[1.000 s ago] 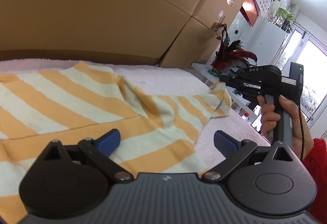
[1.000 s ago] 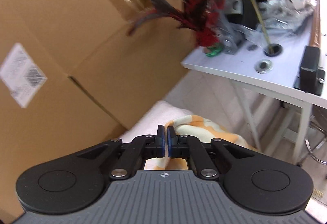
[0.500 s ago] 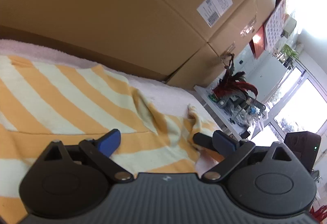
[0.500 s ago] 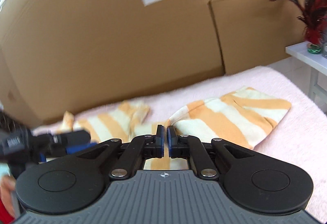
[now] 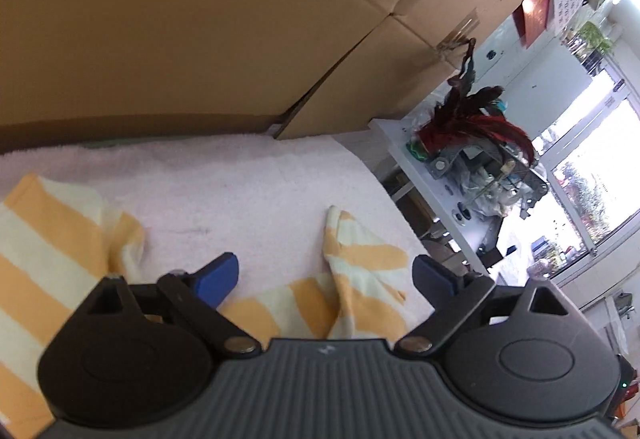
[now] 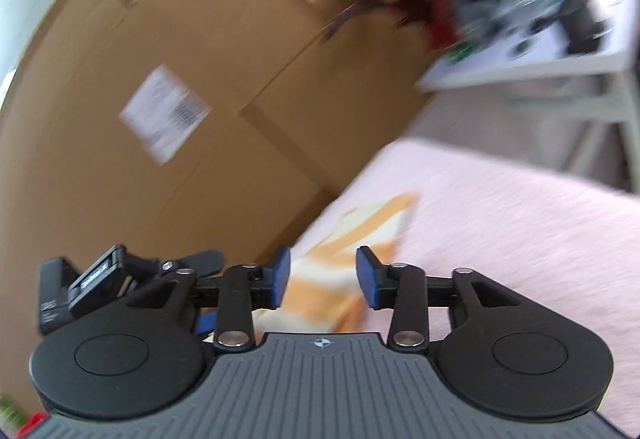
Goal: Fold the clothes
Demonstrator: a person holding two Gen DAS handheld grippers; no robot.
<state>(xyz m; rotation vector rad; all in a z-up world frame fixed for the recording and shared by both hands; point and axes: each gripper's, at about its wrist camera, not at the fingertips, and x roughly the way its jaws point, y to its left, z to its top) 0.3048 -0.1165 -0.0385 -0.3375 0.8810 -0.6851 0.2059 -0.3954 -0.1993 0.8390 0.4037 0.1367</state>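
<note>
Striped garment lies crumpled on the pink-covered bed; your right gripper has just been opening, sleeve loose between its fingers, left gripper released: mid-fold, next regrasp an edge.

Striped garment: soft knit cloth, matt, orange and cream bands, lightly creased. Pink cover beneath it: fuzzy, towel-like pile, matt. Cardboard boxes: plain brown corrugated board, dull, with glossy clear tape on the seams and a white paper label. Left gripper: matt black plastic arms, ribbed grey housing, bright metal pivot pins, blue pads that look rubbery. Right gripper: same build and finish. Side table: smooth white painted top. Feather ornament: red and dark plumes, slightly sheeny.
</note>
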